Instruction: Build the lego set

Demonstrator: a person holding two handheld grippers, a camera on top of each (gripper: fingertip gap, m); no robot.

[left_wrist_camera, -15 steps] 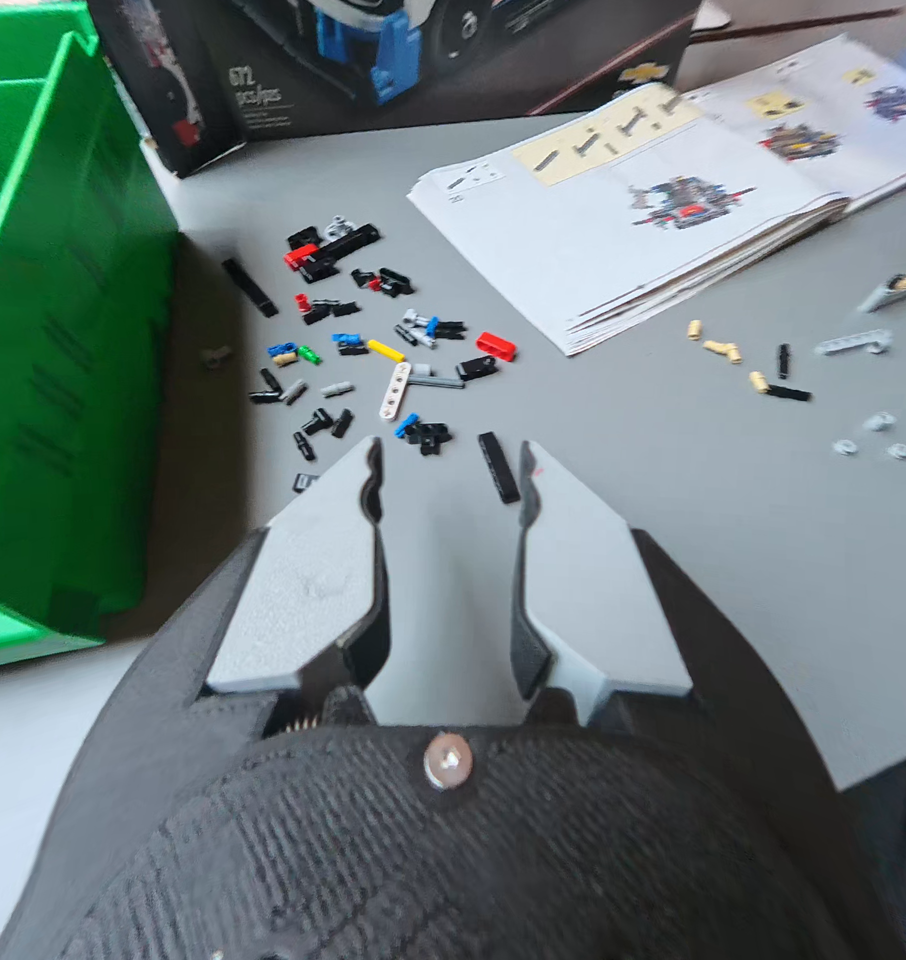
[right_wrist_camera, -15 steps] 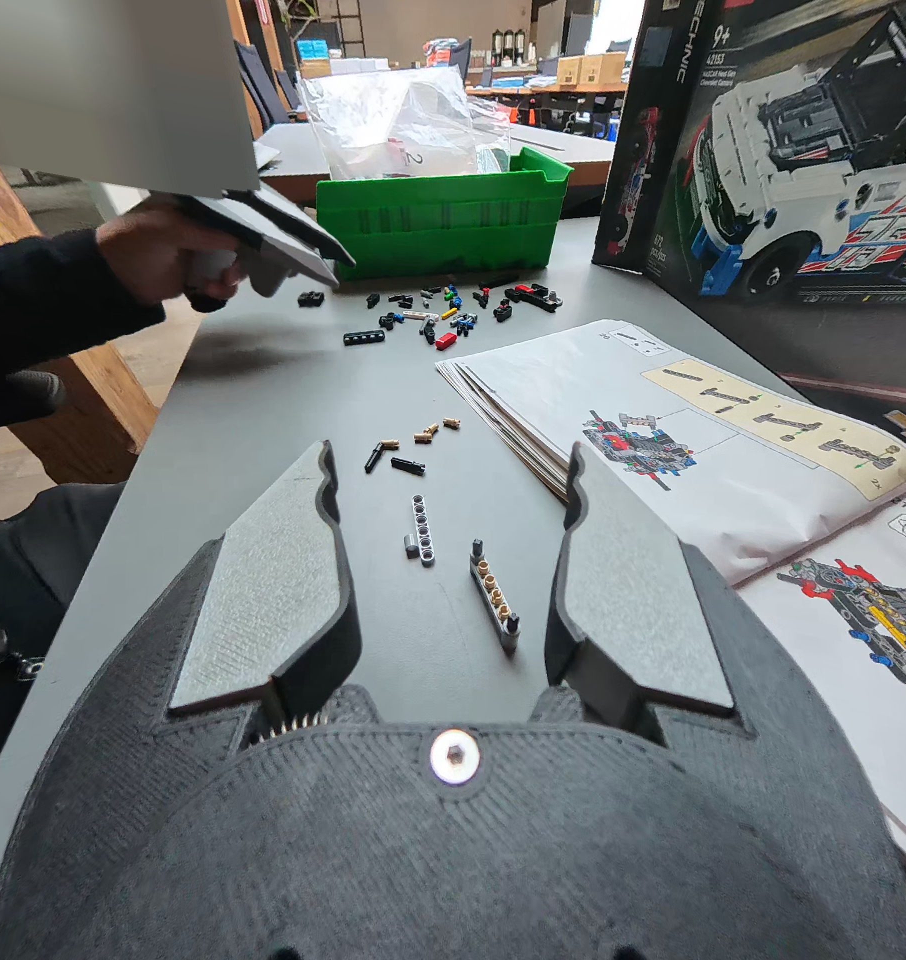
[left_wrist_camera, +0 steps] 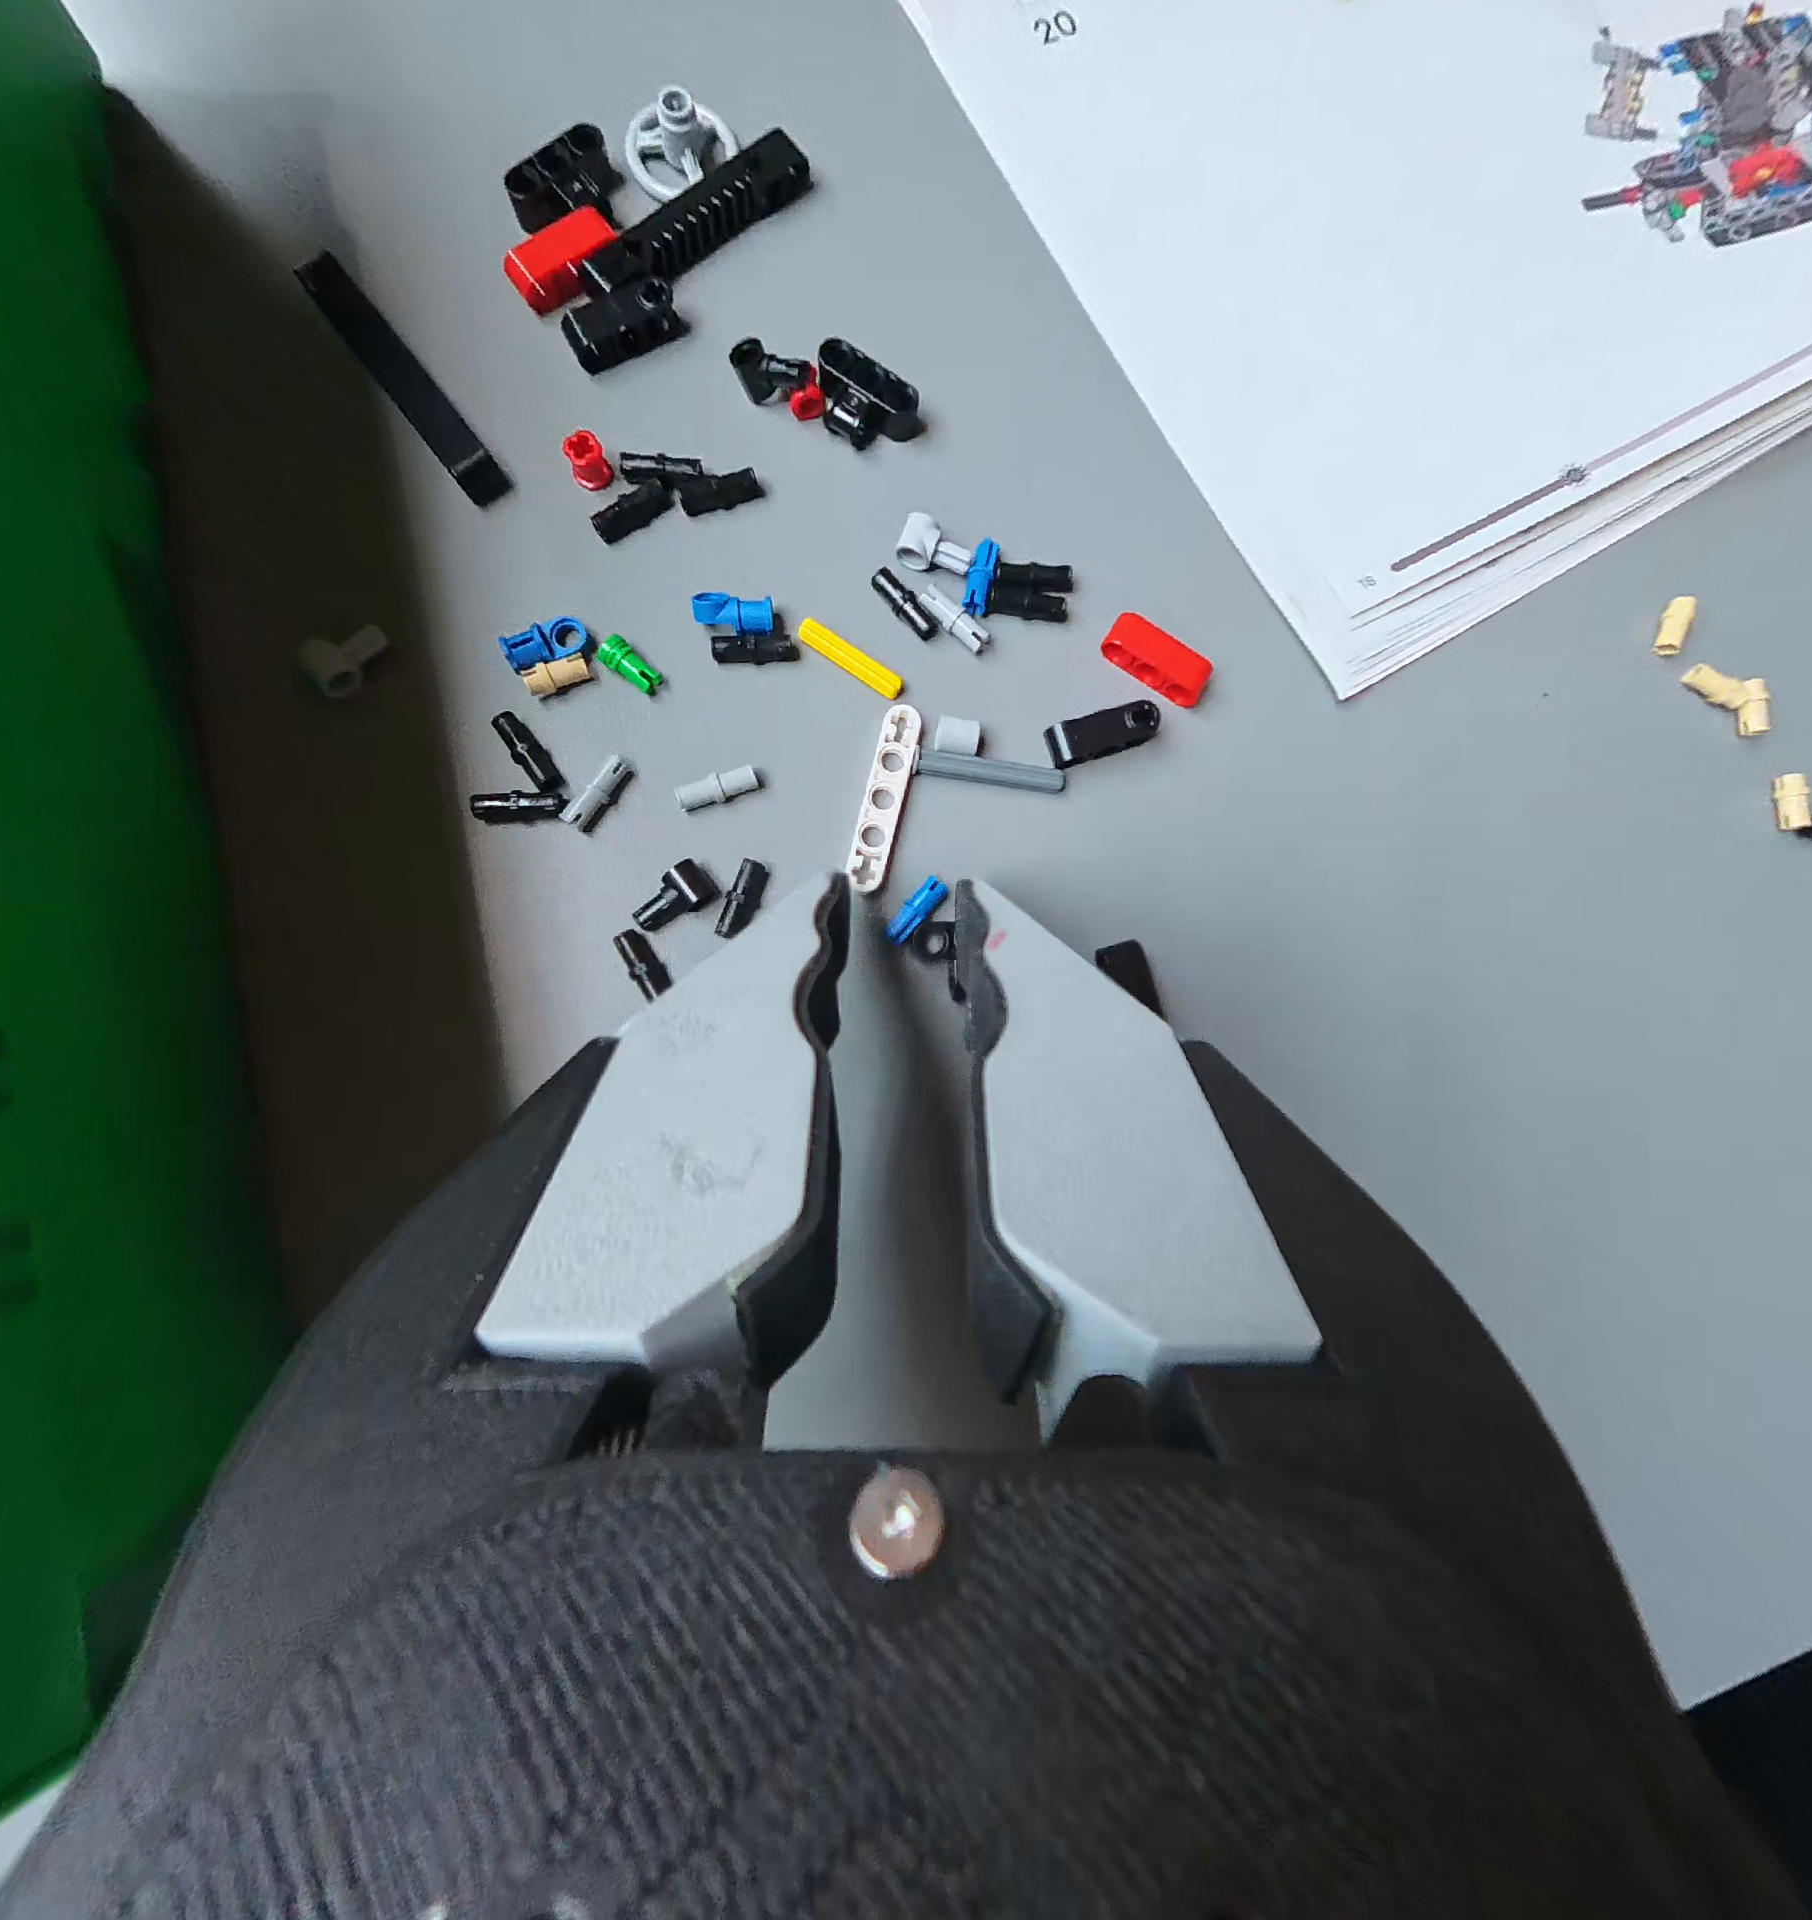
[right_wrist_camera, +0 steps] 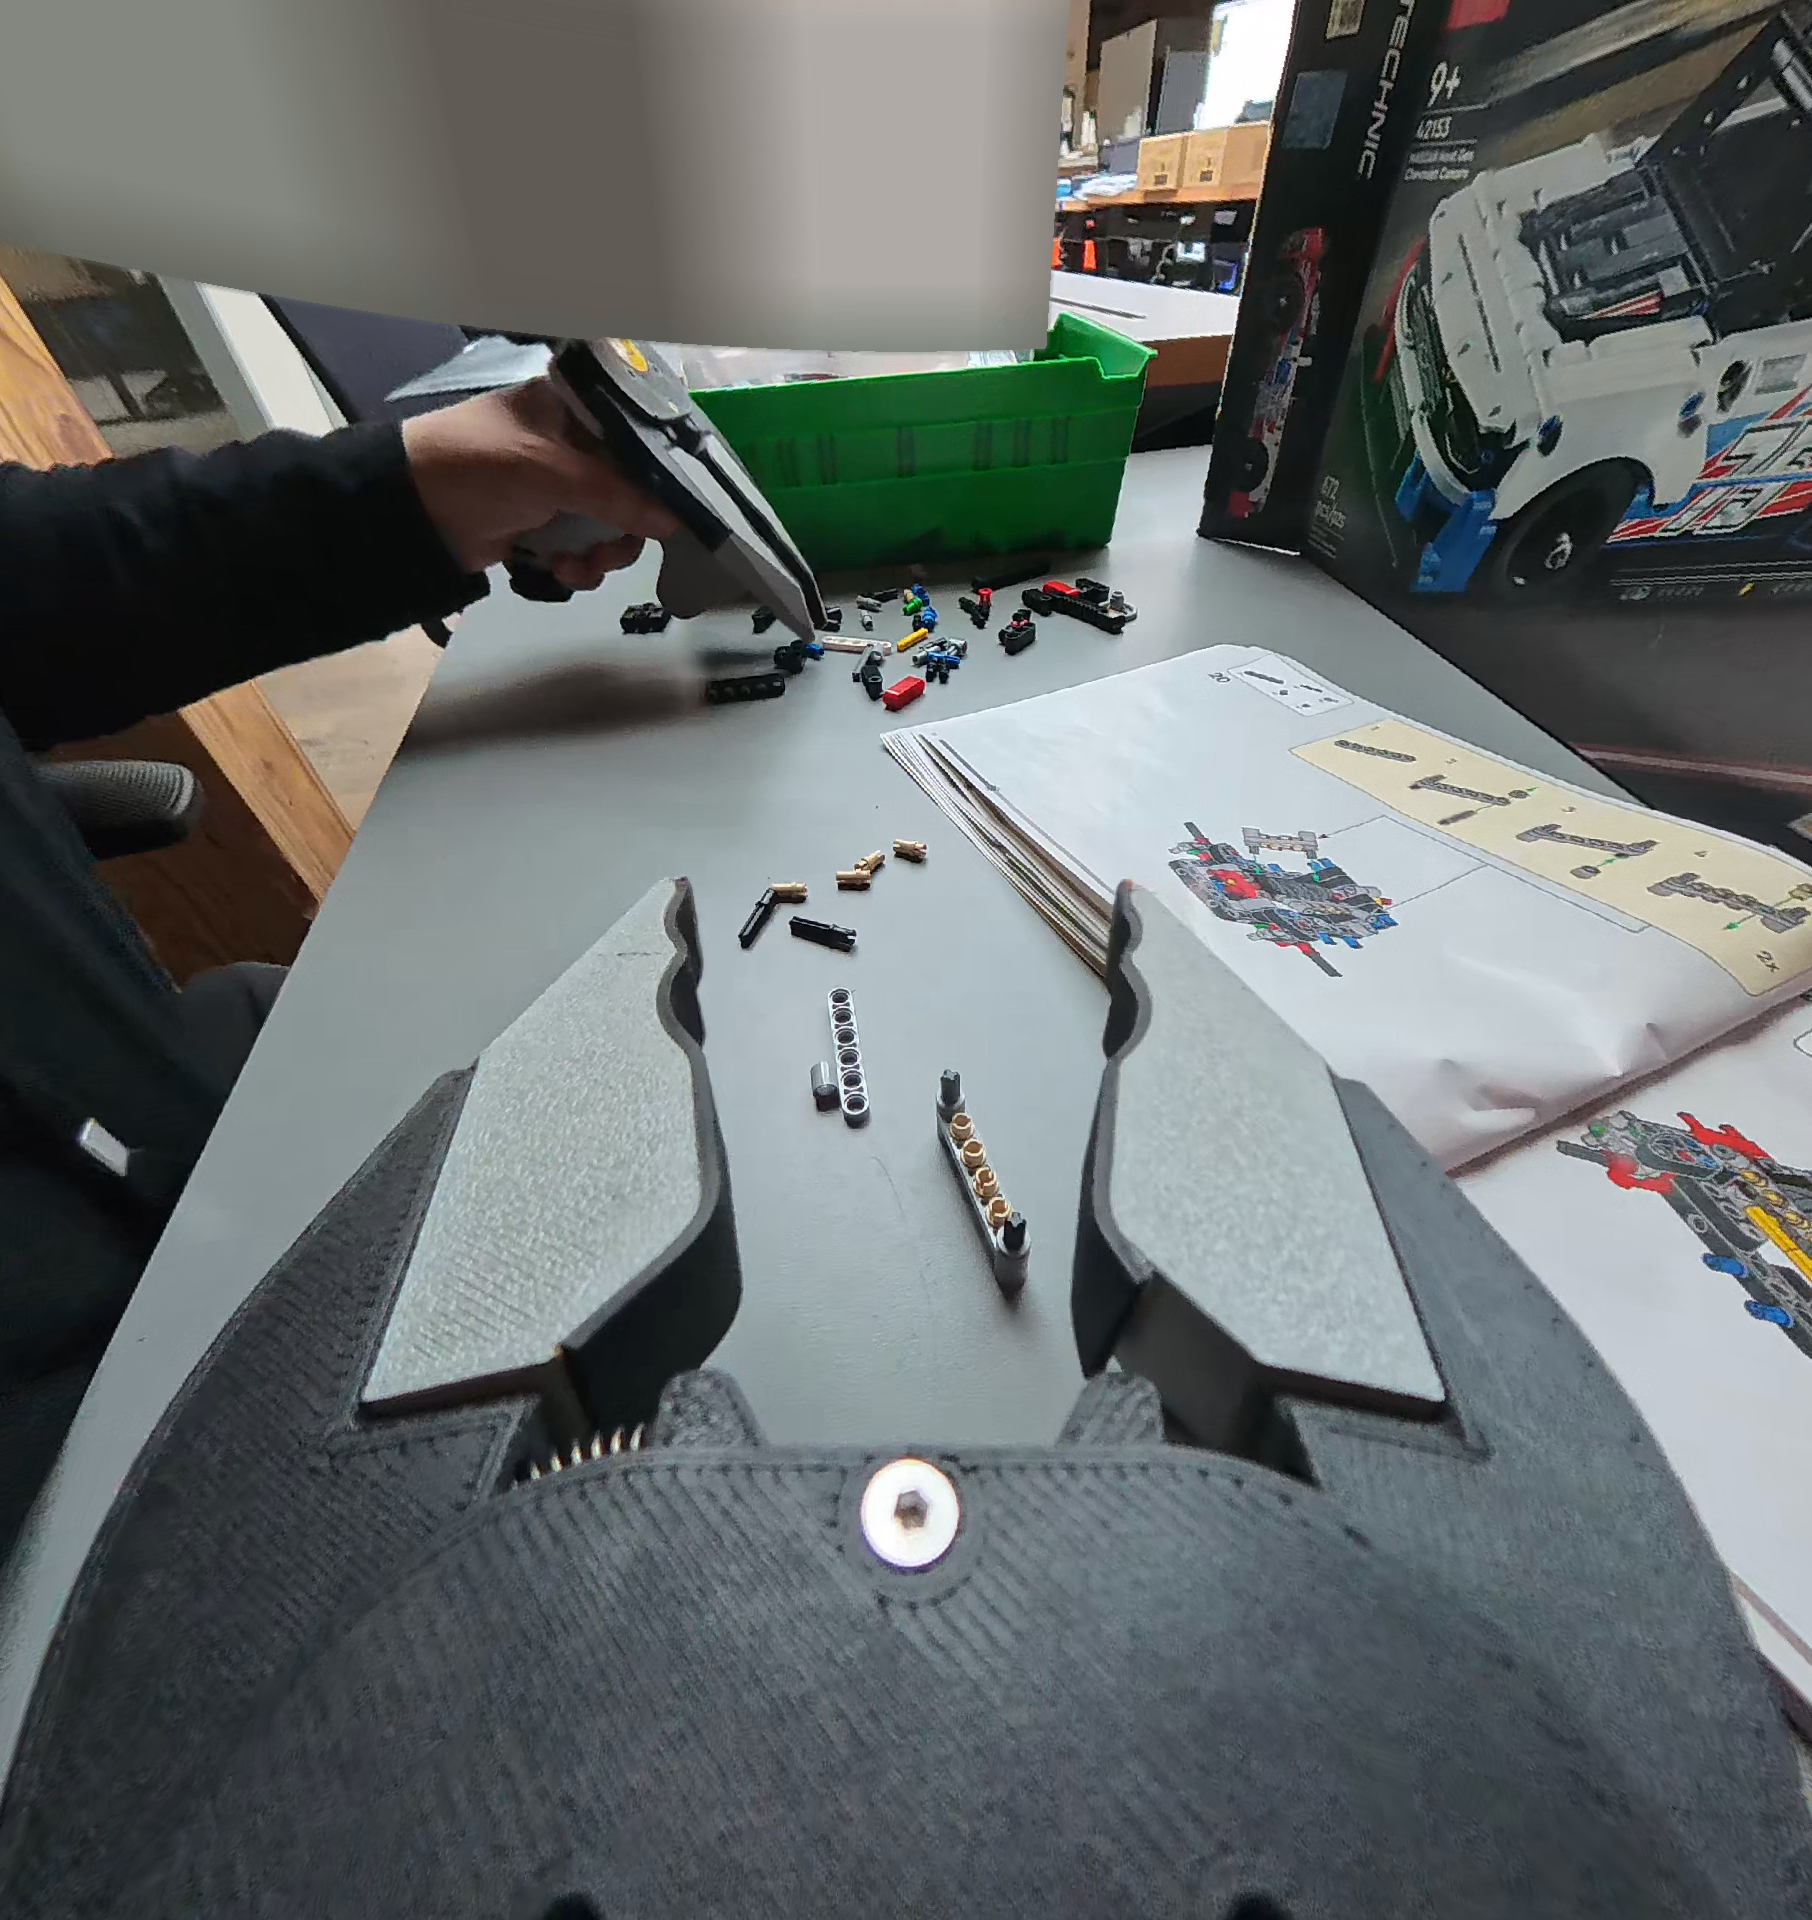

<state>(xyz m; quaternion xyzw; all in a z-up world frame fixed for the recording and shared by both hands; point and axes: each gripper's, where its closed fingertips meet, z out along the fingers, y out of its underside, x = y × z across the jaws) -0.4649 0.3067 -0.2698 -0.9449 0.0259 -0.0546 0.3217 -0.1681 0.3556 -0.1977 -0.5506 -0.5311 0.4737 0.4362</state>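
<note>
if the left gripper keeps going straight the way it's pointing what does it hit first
Most likely the small blue pin lying just ahead of the left gripper, with a black piece beside it. The white beam sits just beyond. The fingers are angled down at the table, so depth is uncertain.

Grey table [right_wrist_camera: 569, 831]: scattered lego pieces [left_wrist_camera: 777, 623]; open manual [right_wrist_camera: 1453, 914]; green bin [right_wrist_camera: 933, 468].

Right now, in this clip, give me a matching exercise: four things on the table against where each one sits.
Things:
1. white beam
2. yellow axle
3. green bin
4. beam with tan pins

Places:
A. between the right gripper's open fingers
B. behind the loose parts pile
C. just ahead of the left gripper
D. beside the blue connector

Pairs: 1-C, 2-D, 3-B, 4-A
</note>
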